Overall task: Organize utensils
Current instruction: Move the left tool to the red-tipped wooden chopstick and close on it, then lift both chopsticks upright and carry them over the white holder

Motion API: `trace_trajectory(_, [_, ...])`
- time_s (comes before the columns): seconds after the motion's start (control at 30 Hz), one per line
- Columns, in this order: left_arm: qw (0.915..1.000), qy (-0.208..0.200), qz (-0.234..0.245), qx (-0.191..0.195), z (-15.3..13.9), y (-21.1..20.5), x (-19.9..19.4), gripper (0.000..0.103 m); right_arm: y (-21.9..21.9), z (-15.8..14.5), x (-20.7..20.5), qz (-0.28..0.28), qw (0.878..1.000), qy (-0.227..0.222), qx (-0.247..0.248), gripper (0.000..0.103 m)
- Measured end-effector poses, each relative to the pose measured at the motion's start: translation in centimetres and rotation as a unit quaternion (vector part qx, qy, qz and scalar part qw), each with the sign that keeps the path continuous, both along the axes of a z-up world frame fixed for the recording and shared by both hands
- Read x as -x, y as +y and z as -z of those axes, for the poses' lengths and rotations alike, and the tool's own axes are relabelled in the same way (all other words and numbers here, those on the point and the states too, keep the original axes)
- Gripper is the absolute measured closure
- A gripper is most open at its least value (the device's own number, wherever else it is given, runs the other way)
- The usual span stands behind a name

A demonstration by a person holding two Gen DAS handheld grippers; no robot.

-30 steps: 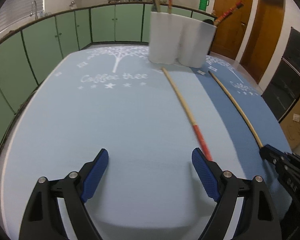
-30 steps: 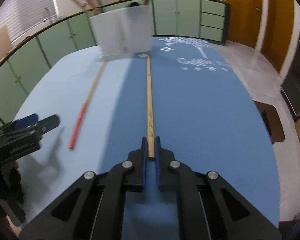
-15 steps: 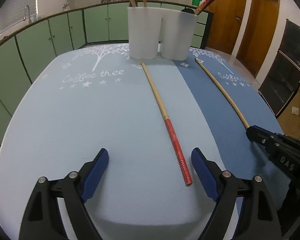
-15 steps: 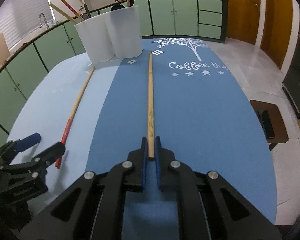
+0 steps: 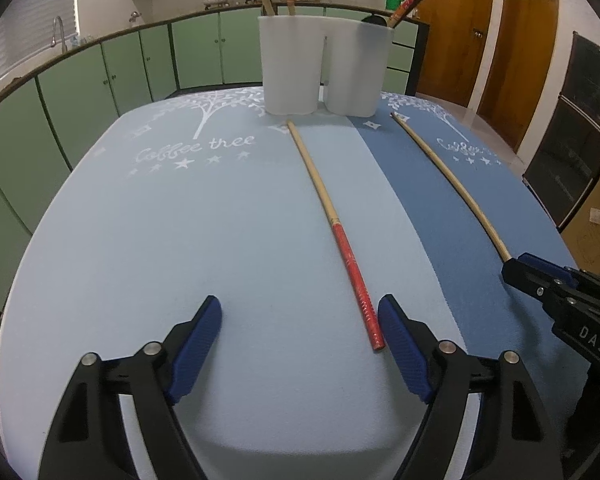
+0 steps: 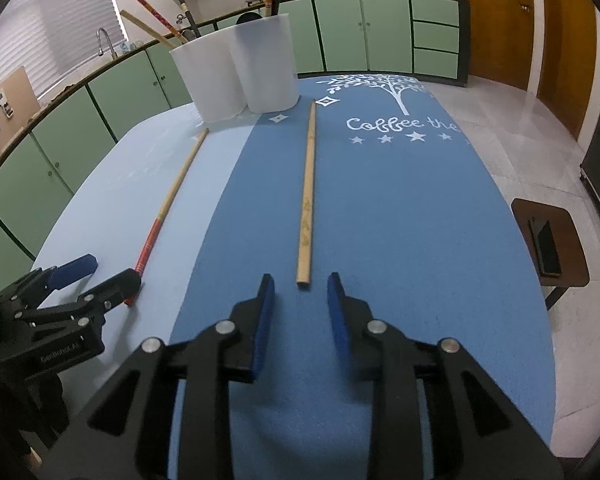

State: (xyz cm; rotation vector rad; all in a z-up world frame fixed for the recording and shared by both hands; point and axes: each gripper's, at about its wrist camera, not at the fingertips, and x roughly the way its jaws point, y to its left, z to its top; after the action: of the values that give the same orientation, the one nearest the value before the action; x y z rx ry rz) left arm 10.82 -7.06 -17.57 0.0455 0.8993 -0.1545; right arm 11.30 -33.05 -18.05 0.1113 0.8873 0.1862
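A plain wooden chopstick (image 6: 306,200) lies on the dark blue half of the mat, its near end just ahead of my right gripper (image 6: 300,280). That gripper's jaws are opening and the pads do not touch the stick. A red-handled chopstick (image 5: 340,240) lies on the light blue half, its red end close inside the right finger of my left gripper (image 5: 300,312). The left gripper's jaws stand wide, closing slightly, and nothing is pressed between them. A white double-cup holder (image 5: 324,68) with several chopsticks in it stands at the mat's far end.
The round table carries a two-tone blue mat (image 5: 180,220) printed with a white tree. Green cabinets (image 5: 100,76) run along the back wall, and wooden doors (image 5: 528,32) stand at the right. A brown stool (image 6: 552,240) with a phone on it stands beside the table.
My right gripper has let go of the plain chopstick, which now lies on the mat ahead of its tips. The left gripper has shifted so the red-handled chopstick's end sits by its right finger.
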Motion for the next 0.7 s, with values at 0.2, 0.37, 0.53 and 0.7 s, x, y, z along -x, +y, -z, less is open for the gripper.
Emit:
trace_trajectory(0.2, [1.0, -0.001, 0.004, -0.008, 0.0, -0.5, 0.0, 0.034, 0.5, 0.0, -0.6, -0.002, 1.0, 0.0, 0.016, 0.078])
trace_trajectory(0.37, [0.9999, -0.003, 0.007, -0.007, -0.1, -0.9, 0.2, 0.052, 0.5, 0.2, -0.6, -0.003, 1.0, 0.0, 0.018, 0.078])
trace_trajectory(0.53, [0.9999, 0.002, 0.011, -0.004, -0.3, -2.0, 0.1, 0.073, 0.3, 0.2, -0.6, 0.0, 1.0, -0.001, 0.017, 0.08])
trace_trajectory(0.7, [0.9999, 0.01, 0.005, 0.012, -0.4, -2.2, -0.7, 0.095, -0.1, 0.3, -0.8, 0.005, 1.0, 0.002, 0.008, 0.094])
